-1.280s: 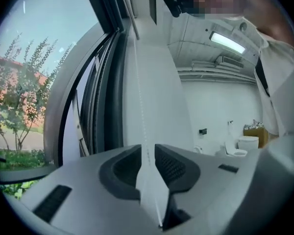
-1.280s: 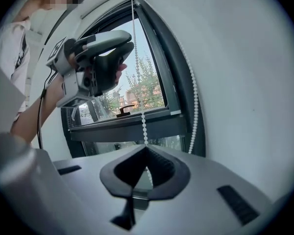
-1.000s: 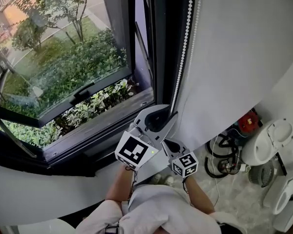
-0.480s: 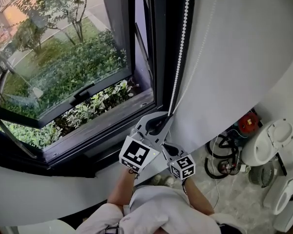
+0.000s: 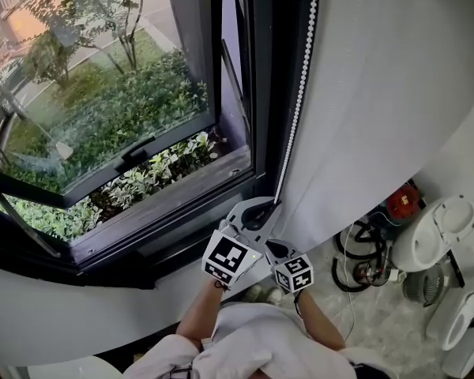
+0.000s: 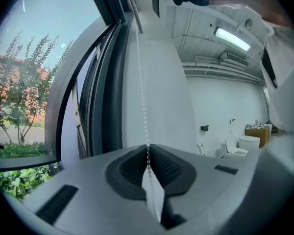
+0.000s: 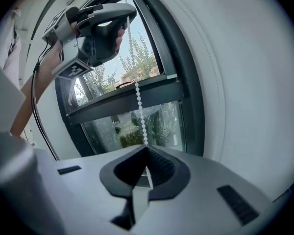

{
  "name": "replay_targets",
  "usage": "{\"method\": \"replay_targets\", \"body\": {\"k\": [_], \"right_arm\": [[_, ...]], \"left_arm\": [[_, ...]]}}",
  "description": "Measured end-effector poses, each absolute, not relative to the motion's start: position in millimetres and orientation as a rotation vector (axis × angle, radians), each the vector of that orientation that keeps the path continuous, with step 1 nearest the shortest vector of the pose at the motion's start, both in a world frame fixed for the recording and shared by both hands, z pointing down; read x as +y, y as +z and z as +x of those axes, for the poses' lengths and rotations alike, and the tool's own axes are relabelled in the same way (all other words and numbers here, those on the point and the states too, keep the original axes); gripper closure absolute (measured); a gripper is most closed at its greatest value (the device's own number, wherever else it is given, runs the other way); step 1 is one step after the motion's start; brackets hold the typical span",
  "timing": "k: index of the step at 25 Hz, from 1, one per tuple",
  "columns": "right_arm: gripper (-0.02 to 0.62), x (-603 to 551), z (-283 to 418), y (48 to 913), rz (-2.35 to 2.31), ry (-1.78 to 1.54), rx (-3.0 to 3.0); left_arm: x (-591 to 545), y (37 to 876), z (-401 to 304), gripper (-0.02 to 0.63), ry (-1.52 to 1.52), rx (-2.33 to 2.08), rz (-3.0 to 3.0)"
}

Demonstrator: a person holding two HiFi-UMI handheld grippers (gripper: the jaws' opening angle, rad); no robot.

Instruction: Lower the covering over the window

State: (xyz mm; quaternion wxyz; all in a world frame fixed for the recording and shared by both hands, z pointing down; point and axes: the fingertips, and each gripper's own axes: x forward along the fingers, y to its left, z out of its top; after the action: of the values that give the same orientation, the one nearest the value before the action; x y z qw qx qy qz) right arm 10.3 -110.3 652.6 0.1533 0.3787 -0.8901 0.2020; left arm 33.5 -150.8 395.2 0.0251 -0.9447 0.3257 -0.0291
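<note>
1. One bead chain (image 5: 298,93), hanging down the dark frame at centre of the head view.
2. Two grippers, low centre: left gripper (image 6: 148,155) just clamped onto that chain; right gripper (image 7: 147,155) below, pinching the same chain.
3. One white blind (image 5: 395,69), upper right; one open window (image 5: 103,109), left.

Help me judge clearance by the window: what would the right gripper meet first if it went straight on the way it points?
Likely the window's lower glass pane, just under the dark crossbar, though depth is unclear. The right gripper is shut on the bead chain.
</note>
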Motion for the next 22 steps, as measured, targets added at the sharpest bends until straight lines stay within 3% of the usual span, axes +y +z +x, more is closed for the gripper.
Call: {"method": "replay_targets", "body": {"k": [22], "right_arm": [[0.598, -91, 20, 727, 1.019, 0.699, -2.388]], "left_arm": [[-139, 472, 41, 0.583, -0.244, 1.018, -3.027]]}}
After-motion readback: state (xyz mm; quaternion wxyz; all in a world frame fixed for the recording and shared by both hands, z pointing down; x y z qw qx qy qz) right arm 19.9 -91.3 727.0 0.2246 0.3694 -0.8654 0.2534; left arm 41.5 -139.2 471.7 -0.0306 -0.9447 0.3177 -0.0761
